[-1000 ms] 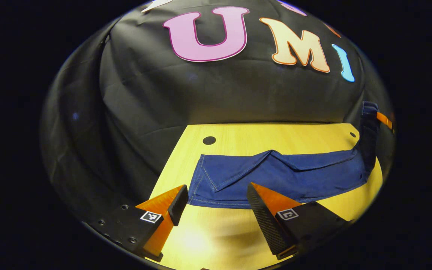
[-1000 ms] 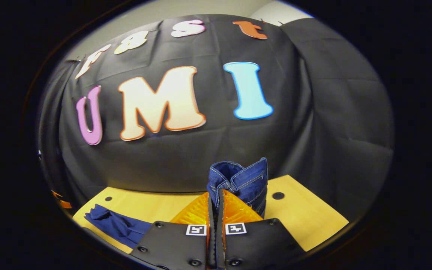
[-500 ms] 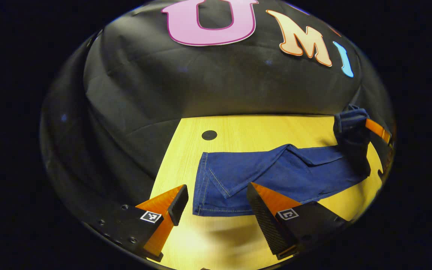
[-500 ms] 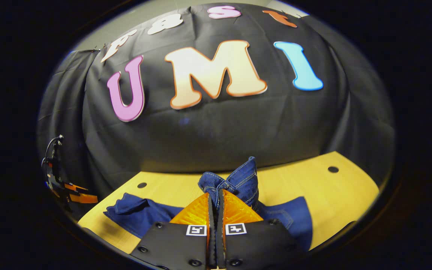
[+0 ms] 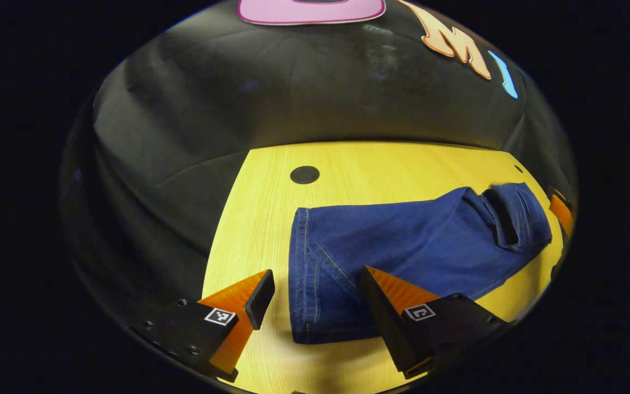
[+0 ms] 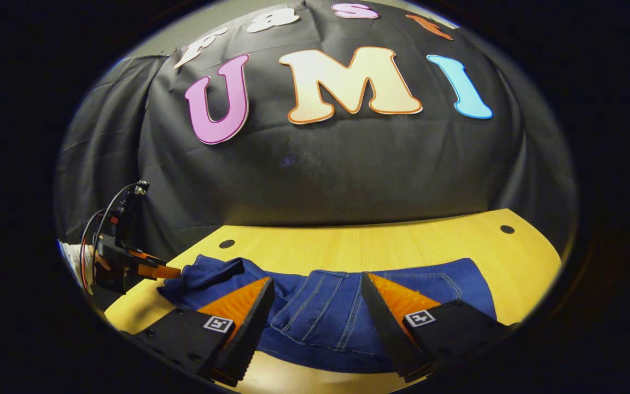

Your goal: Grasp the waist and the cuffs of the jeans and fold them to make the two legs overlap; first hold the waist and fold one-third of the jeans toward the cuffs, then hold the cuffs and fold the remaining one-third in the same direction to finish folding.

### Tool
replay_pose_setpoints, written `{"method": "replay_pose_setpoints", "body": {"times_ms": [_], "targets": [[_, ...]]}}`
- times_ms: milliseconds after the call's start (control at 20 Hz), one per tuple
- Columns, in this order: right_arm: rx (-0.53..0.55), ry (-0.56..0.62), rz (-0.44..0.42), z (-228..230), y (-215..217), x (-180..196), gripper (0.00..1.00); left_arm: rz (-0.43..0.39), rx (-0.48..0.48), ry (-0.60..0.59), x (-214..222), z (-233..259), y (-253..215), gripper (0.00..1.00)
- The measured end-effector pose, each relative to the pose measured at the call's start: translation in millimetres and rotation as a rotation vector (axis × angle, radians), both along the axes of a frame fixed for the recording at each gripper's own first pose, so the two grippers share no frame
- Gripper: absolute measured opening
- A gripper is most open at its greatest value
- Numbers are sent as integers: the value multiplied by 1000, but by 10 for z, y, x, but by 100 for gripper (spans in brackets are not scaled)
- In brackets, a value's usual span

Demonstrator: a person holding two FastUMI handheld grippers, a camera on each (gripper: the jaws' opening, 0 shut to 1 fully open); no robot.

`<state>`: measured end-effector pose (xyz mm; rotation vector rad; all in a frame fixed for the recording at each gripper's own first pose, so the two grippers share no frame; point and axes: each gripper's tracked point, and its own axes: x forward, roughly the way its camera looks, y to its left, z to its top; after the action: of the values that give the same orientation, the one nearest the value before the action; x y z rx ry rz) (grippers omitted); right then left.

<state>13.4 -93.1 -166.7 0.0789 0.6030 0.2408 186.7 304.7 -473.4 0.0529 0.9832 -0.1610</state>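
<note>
Left gripper view: left gripper (image 5: 315,284) hovers low over the worktop (image 5: 380,164) with fingers spread wide, nothing between them, the cuff end of the jeans (image 5: 402,251) lying just ahead. Right gripper view: right gripper (image 6: 318,290) is likewise spread and empty, poised above the waist end of the jeans (image 6: 326,317), with the other gripper showing far left by the bunched cuffs. One pair of jeans lies flat across the worktop; two dark round holes (image 6: 227,243) sit near its back edge.
</note>
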Motion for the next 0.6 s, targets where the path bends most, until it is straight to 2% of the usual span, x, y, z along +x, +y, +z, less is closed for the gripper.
{"method": "replay_pose_setpoints", "body": {"times_ms": [150,250,500,600], "targets": [[-34,23,-25,-41,-129,37,97,38,-33,42,-64,-178,12,96],[-48,18,-34,-11,-175,95,98,61,-78,26,-52,-211,-41,96],[-59,43,-20,-28,-198,42,98,59,-132,9,-70,-246,-159,93],[-68,45,0,12,-222,9,98,50,-196,-1,-102,-204,-315,58]]}}
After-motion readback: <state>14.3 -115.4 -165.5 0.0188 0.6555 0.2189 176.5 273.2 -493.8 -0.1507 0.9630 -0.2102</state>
